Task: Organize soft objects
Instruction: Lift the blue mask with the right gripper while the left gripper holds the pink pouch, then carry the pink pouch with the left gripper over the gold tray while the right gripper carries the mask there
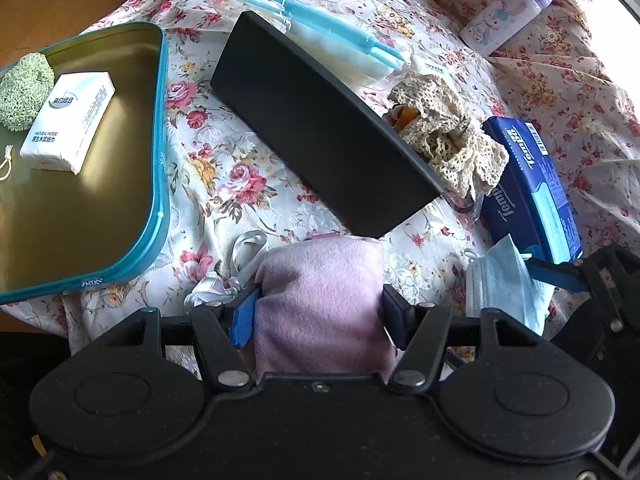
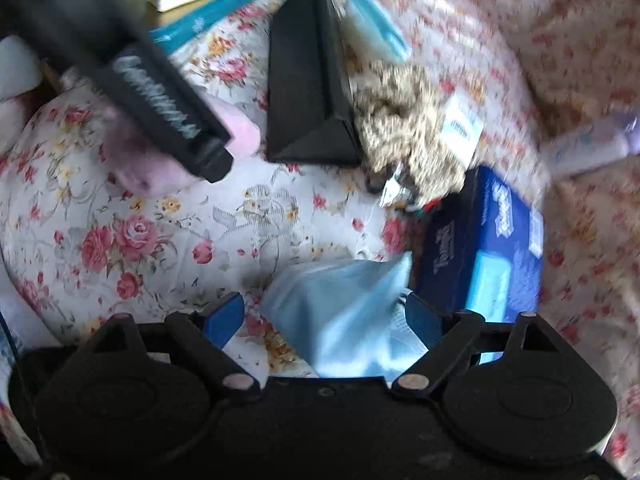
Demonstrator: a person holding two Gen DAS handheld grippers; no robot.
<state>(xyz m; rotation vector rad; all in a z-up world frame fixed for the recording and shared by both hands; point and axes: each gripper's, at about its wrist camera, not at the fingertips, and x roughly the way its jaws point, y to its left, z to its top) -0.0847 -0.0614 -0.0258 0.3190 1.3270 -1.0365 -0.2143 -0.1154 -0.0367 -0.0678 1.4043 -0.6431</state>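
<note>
Between the blue pads of the left gripper (image 1: 318, 314) sits the pink towel (image 1: 320, 300), pinched on both sides, jaws closed partway onto it. Right gripper (image 2: 324, 318) is spread wide around the blue face mask (image 2: 340, 312); the mask lies between the fingers, touching the right one, not clamped. In the left view the mask (image 1: 504, 280) is at 3 o'clock from the towel, near it. Teal tin tray (image 1: 156, 184) at 10 o'clock holds a white tissue pack (image 1: 68, 122) and a green knit scrunchie (image 1: 24, 90). Black case (image 1: 320, 132) at 12, beige lace pouch (image 1: 448, 136) and blue Tempo tissue box (image 1: 532, 188) at 2. Right view is motion-blurred; labels unreadable, left gripper's body covers part of the towel (image 2: 240, 132). Tray cut off at frame edge. Floral cloth (image 1: 224, 184) covers the surface; brown wood shows at the far left.
</note>
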